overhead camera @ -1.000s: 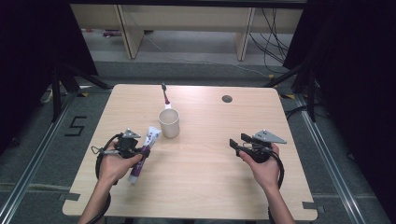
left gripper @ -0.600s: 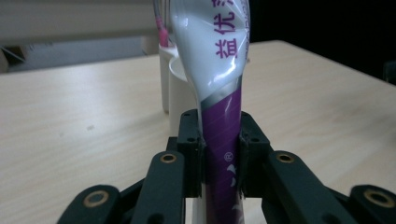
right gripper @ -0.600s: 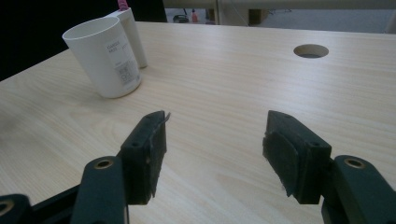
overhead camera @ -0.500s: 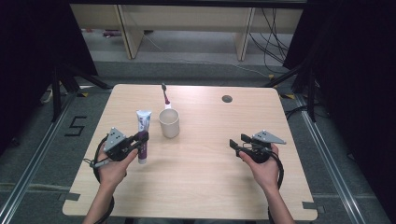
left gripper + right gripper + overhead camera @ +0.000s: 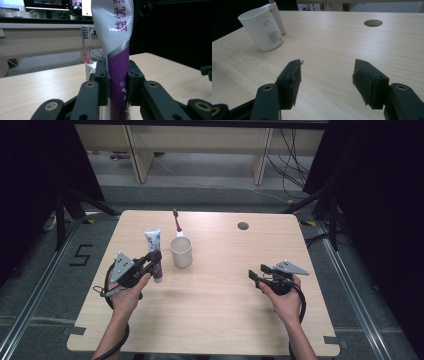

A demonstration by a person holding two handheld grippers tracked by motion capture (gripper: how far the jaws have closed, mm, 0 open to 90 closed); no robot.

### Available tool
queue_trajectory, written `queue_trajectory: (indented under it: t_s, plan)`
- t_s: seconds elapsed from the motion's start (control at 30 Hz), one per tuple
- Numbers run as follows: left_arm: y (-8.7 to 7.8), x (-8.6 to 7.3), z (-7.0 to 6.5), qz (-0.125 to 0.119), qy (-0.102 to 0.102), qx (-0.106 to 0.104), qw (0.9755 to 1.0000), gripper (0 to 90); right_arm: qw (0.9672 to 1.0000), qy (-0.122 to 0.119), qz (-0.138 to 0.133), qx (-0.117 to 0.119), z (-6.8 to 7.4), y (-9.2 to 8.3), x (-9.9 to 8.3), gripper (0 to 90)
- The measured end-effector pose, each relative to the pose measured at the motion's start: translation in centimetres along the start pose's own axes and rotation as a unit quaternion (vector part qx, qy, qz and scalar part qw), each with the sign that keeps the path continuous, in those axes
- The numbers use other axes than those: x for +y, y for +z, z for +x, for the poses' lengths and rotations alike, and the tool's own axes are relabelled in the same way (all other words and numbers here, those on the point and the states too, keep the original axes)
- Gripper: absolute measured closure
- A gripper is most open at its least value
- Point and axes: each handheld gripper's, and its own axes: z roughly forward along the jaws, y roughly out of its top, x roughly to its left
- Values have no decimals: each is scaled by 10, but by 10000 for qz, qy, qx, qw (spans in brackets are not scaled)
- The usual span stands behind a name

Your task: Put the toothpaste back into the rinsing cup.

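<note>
One item is in hand so far: your left tool (image 5: 154, 260) has the toothpaste tube (image 5: 154, 251) clamped across its purple lower part, both pads pressed flat on it in the left gripper view (image 5: 119, 77). The tube stands upright, crimped end up, cap end down near the table (image 5: 210, 320); can't tell from the high view whether the cap touches the wood or hangs just above it. It sits just left of the white cup (image 5: 181, 252), close but apart.

The toothbrush (image 5: 176, 222) is in the cup already, bristle head up, pink handle leaning toward the far edge; you also see it behind the tube in the left gripper view (image 5: 85, 45).

Your right tool (image 5: 260, 273) is well apart on the right side of the table, jaws wide w/ nothing between them; the right gripper view looks across bare wood at the cup (image 5: 262, 28).

Judging by that: the grasp and the standing-up of the tube look done. Left, prob., is either carrying it over the rim and dropping it in next to the brush, or setting it down beside the cup and letting go. The cup is narrow and light, so if it goes in, the right tool may need to steady it.
</note>
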Motion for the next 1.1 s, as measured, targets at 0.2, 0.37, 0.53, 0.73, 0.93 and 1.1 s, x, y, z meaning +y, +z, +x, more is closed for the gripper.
queue_trajectory:
  t_s: [0.2,0.37,0.53,0.73,0.93,1.1]
  plan:
    - [11,12,-3,-206,81,-130,9997,749,10000,-20,-68,-40,-3,-3,0,399]
    - [17,18,-4,-298,119,-168,9993,749,9998,213,-12,42,-1,-6,0,399]
    - [24,27,-6,-532,89,-225,9983,749,9999,5,-16,-113,-5,-8,0,399]
    - [33,35,-7,-600,121,-257,9978,749,10000,-34,-74,-46,-3,-9,1,399]
    - [43,43,-7,-696,146,-251,9972,748,9998,141,-19,-113,-2,-9,0,399]
    - [50,47,-7,-745,182,-242,9968,748,9999,87,-68,-129,-4,-10,0,400]
